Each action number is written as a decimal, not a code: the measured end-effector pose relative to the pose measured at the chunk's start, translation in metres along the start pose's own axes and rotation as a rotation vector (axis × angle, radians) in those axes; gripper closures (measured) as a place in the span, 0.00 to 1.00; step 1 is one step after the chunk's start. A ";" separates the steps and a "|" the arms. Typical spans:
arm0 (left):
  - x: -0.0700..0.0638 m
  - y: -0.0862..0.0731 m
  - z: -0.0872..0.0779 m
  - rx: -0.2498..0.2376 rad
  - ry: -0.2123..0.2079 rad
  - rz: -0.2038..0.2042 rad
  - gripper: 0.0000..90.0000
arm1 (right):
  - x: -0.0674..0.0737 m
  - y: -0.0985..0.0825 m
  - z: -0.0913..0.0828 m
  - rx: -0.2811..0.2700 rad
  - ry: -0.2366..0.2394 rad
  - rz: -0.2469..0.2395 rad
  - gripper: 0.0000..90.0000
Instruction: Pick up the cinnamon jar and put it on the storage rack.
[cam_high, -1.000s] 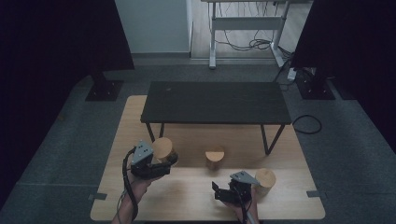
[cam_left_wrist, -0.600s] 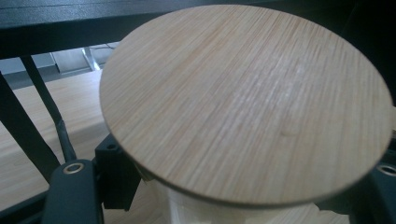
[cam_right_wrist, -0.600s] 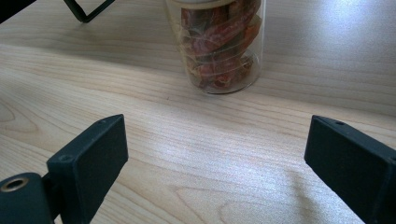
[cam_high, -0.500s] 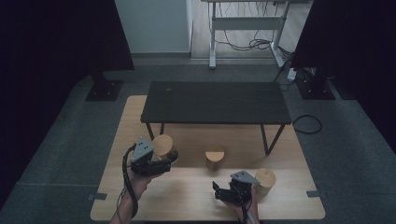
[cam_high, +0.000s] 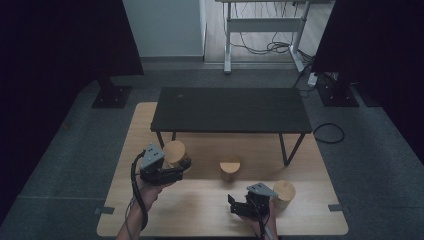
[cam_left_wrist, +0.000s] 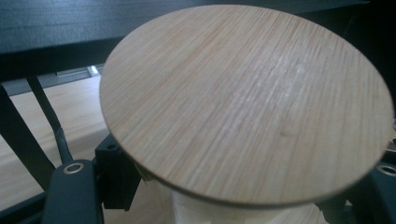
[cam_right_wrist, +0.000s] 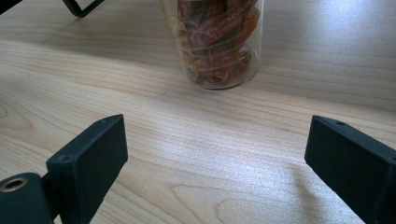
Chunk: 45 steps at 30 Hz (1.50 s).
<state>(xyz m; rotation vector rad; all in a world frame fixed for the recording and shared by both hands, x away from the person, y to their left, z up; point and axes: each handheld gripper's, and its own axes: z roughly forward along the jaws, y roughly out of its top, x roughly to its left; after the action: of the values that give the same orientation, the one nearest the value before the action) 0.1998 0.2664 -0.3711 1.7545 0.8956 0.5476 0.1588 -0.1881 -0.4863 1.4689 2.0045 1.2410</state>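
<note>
My left gripper (cam_high: 181, 163) is shut on a jar with a round wooden lid (cam_high: 174, 149), holding it just in front of the black low table (cam_high: 231, 110). In the left gripper view the lid (cam_left_wrist: 243, 98) looms close, with a black finger (cam_left_wrist: 116, 179) against the jar's body below it. My right gripper (cam_high: 234, 204) stands open low over the wooden board, and nothing is between its fingers (cam_right_wrist: 100, 140). Ahead of it stands a glass jar of reddish dried pieces (cam_right_wrist: 219, 42). A third wooden-lidded jar (cam_high: 284, 191) stands right beside the right gripper.
The middle jar (cam_high: 230, 167) stands on the light wooden board (cam_high: 200, 210), between the two grippers and near the table's front edge. The table's black legs (cam_high: 287, 150) come down onto the board. Grey carpet surrounds the board.
The left gripper and its jar have crept slightly up the picture. The right gripper and the two standing jars have not moved.
</note>
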 end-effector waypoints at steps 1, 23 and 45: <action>0.000 0.002 0.000 0.000 0.000 0.002 0.28 | 0.000 0.000 0.000 0.000 -0.001 -0.002 0.06; 0.001 0.013 -0.003 -0.015 0.002 0.022 0.28 | 0.004 -0.001 0.000 -0.006 -0.020 -0.014 0.06; -0.004 0.026 -0.003 -0.031 0.015 0.049 0.28 | 0.006 -0.003 0.001 -0.010 -0.028 -0.021 0.05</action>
<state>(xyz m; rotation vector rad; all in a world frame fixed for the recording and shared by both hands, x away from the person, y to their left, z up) 0.2033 0.2609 -0.3456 1.7498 0.8527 0.6043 0.1553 -0.1827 -0.4879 1.4486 1.9881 1.2131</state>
